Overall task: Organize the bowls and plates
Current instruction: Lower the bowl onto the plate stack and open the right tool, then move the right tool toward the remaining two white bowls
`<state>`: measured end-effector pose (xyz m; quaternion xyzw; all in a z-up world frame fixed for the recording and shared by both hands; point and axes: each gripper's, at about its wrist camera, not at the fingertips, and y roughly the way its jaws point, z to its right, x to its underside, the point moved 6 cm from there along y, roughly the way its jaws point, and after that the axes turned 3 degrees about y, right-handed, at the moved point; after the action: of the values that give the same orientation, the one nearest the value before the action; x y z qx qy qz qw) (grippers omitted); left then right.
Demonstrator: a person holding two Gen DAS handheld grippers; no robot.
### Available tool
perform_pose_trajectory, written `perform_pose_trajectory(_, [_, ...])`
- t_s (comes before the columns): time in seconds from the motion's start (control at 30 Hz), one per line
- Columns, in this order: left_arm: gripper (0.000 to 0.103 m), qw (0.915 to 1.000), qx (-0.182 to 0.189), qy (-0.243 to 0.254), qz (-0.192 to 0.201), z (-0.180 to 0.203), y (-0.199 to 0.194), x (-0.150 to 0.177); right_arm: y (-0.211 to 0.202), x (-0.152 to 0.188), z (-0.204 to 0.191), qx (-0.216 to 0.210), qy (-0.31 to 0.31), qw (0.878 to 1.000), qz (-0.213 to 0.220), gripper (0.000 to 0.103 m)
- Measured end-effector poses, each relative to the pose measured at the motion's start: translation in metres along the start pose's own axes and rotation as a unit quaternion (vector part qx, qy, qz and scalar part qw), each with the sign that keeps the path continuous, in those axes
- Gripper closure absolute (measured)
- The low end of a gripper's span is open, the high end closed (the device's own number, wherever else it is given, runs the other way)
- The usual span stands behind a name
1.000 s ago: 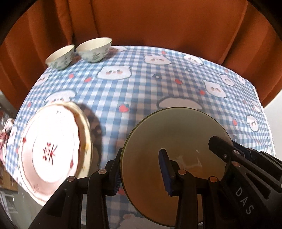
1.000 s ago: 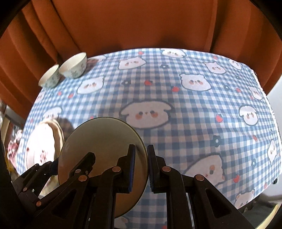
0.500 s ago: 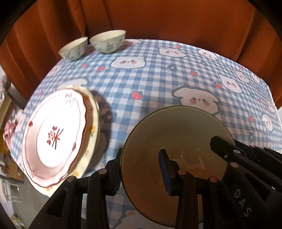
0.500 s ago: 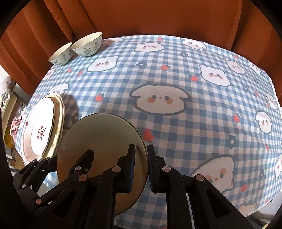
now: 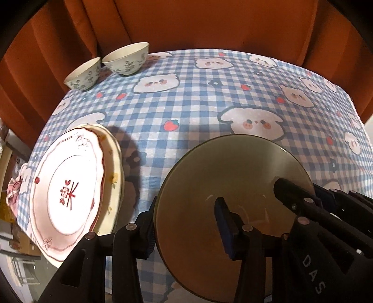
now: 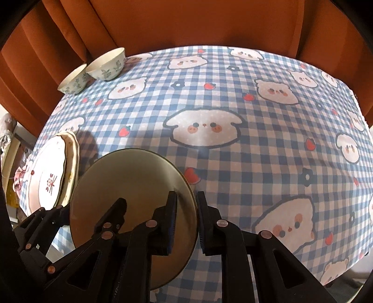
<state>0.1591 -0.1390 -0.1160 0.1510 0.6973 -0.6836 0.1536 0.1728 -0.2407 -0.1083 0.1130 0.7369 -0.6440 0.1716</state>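
An olive-green plate (image 5: pixel 233 186) is held tilted above the near edge of the table, between both grippers. My left gripper (image 5: pixel 184 223) is shut on its left rim. My right gripper (image 6: pixel 186 221) is shut on its right rim; the plate also shows in the right wrist view (image 6: pixel 130 186). A pink plate with a red flower (image 5: pixel 67 186) lies on a cream plate (image 5: pixel 115 177) at the table's left edge. Two floral bowls (image 5: pixel 127 58) (image 5: pixel 82 74) stand side by side at the far left corner.
The table carries a blue checked cloth with bear prints (image 6: pixel 233 105). An orange curtain (image 5: pixel 209 21) hangs close behind it. The right gripper's body (image 5: pixel 326 223) shows at the lower right of the left wrist view.
Both grippers have carried the green plate a little nearer the stacked plates on the left, and both views have shifted. The grip on the plate is unchanged.
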Motion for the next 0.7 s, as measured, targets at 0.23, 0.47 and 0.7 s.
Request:
perform_pose_trajectory(0.23, [0.03, 0.998, 0.05, 0.036, 0.014, -0.004, -0.008, -0.011, -0.005, -0.002, -0.002, 0.029, 0.032, 0.999, 0.01, 0.039])
perform_pose_trajectory(0.47, [0.025, 0.9909, 0.11, 0.075, 0.022, -0.02, -0.014, -0.028, -0.015, -0.014, -0.014, 0.081, 0.073, 0.994, 0.028, 0.033])
perform_pose_trajectory(0.7, [0.021, 0.9861, 0.143, 0.075, 0.038, -0.055, -0.025, -0.054, -0.029, -0.032, -0.04, 0.119, 0.095, 0.987, 0.049, 0.032])
